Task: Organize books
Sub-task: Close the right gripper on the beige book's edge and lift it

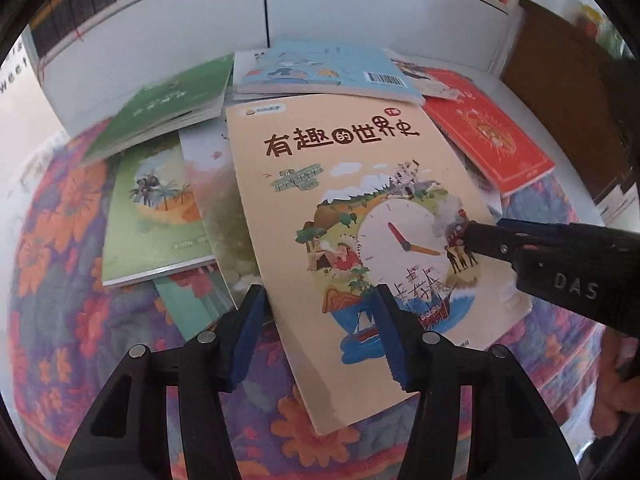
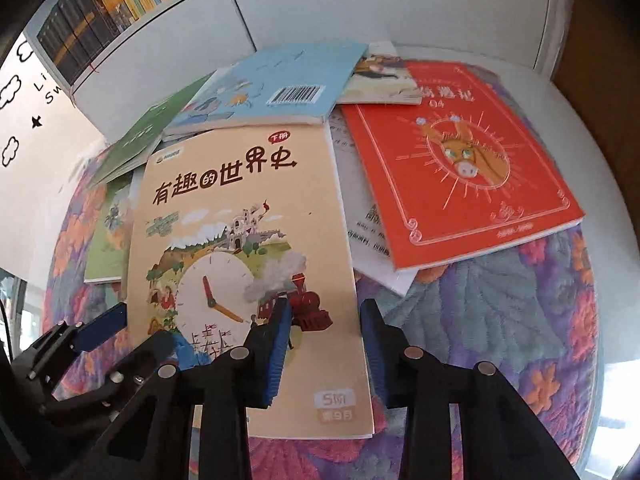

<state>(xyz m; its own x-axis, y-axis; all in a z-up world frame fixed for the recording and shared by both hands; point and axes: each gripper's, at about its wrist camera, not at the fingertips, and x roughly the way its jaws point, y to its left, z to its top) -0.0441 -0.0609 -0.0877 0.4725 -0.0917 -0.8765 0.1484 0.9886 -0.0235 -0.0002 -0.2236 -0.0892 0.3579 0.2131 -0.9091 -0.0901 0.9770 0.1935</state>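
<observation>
A beige book with a clock on its cover (image 1: 340, 208) (image 2: 240, 208) lies on top of a loose pile of books. In the left wrist view my left gripper (image 1: 318, 320) is open across the book's left edge, with one blue pad off the book and the other over the cover. It also shows at the lower left of the right wrist view (image 2: 138, 332). My right gripper (image 2: 326, 332) is open across the book's right edge, one pad above the painted train and one off the cover. The left wrist view shows it from the side (image 1: 492, 232). Neither pair of pads presses on the book.
Around the beige book lie a red book (image 1: 488, 140) (image 2: 460, 160), a light blue book (image 1: 320, 68) (image 2: 280, 80) and green books (image 1: 156, 200). All rest on a floral cloth (image 1: 80, 280) (image 2: 500, 320). A white bookshelf (image 2: 360, 8) stands behind, and a brown board (image 1: 560, 100) at the right.
</observation>
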